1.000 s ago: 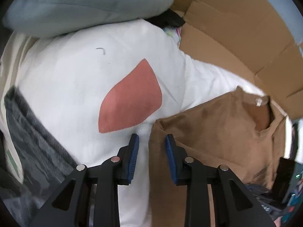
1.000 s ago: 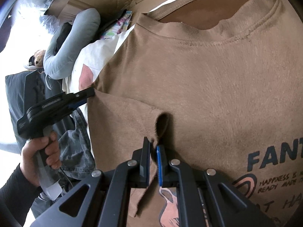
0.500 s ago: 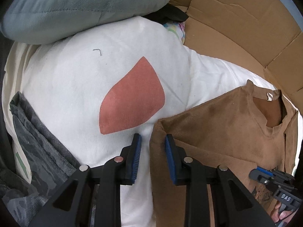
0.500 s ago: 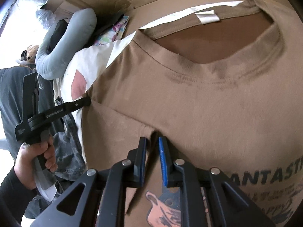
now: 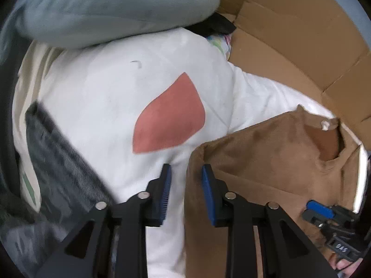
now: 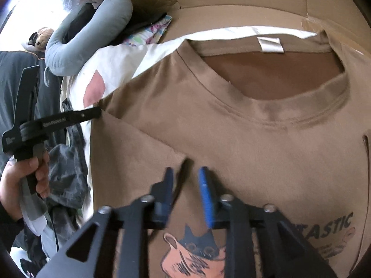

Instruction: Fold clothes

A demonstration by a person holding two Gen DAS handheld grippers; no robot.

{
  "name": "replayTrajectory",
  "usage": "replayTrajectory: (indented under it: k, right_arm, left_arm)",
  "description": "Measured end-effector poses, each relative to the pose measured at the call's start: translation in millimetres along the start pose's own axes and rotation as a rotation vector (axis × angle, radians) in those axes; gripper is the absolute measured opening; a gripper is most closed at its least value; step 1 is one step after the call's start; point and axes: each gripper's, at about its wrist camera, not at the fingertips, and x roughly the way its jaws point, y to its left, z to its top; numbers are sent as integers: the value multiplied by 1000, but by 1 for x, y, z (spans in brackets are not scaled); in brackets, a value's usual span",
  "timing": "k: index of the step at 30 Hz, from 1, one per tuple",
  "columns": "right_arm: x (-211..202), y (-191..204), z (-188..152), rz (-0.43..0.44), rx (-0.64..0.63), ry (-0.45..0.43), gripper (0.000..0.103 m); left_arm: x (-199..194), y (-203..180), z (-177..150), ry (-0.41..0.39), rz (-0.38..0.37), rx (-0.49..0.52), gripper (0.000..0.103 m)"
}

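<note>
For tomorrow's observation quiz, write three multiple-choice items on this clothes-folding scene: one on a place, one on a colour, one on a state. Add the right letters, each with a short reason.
1. Where does the white neck label sit?
A. inside the back of the collar
B. on a sleeve hem
C. on the grey pillow

2. What colour is the T-shirt being folded?
A. navy
B. tan-brown
C. red

3. How do the right gripper's jaws stand?
A. clamped on the collar
B. apart, opening, pressing on nothing
C. holding the label

Answers:
1 A: the label hangs at the collar's rear edge.
2 B: the cloth is tan throughout.
3 B: a gap shows between the blue pads, the shirt lying beneath.
</note>
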Motion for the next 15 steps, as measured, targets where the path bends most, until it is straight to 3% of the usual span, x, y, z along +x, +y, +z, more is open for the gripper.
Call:
replayTrajectory:
  k: [9,12,15]
  right_arm:
    - [-24,-8,-27,23,-17,7,33]
    - [-25,-5,-32,34,-25,-3,33]
    - [-31,0,-35,42,-43,-22,33]
  left_arm:
    - [-39,21,-73,-27,-106,-144,28]
    - [-63,25,-95,-102,-144,-156,28]
    - [-70,25,-112,-121,-169,-201,28]
